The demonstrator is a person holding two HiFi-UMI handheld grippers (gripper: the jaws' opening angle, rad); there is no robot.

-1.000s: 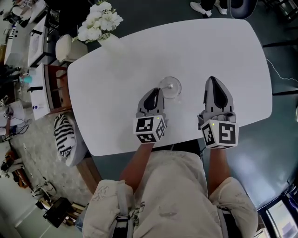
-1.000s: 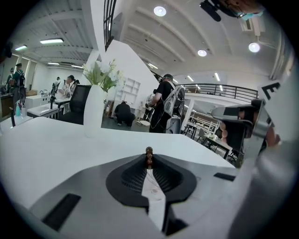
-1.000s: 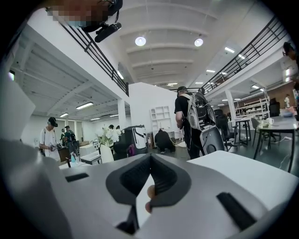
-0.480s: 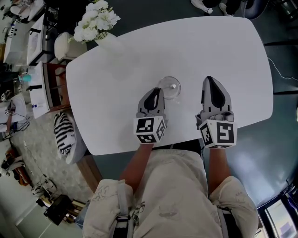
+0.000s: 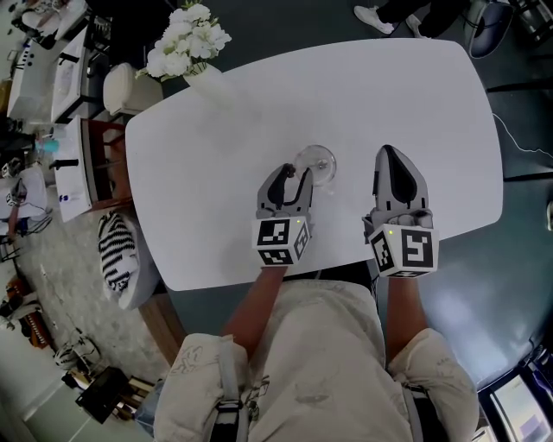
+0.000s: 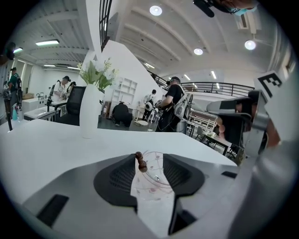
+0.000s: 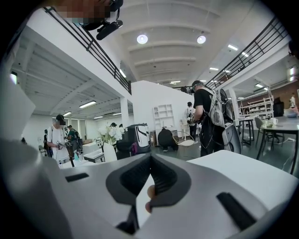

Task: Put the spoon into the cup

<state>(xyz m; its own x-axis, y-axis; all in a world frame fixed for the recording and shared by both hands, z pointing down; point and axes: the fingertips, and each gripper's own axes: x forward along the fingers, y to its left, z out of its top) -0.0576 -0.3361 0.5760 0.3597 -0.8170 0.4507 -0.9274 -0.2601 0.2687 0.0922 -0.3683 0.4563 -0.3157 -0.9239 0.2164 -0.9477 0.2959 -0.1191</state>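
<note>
Spoon (image 6: pixel 139 161) stands in glass cup (image 6: pixel 157 177), task apparently done; left claw (image 5: pixel 292 176) just opened, handle loose between its jaws; right claw (image 5: pixel 394 157) together, empty.

The white table (image 5: pixel 389 95), rounded at its corners, stands on a dark grey-green floor (image 5: pixel 518 259). At its far left corner a tall white vase (image 6: pixel 89 112) holds white flowers (image 5: pixel 186 39). Just beside that corner is a cream-seated chair (image 5: pixel 121 86). Nearer along the table's left edge lies a black-and-white striped cushion (image 5: pixel 117 252). The hall is tall and white, lit by round ceiling lights (image 6: pixel 156 10) and a strip light (image 6: pixel 51 42). A black-railed gallery (image 6: pixel 219 86) runs along the upper level. White open shelving (image 6: pixel 125 95) stands against the far wall. Several people (image 6: pixel 172 105) stand about, one wearing a backpack (image 7: pixel 217 109).
</note>
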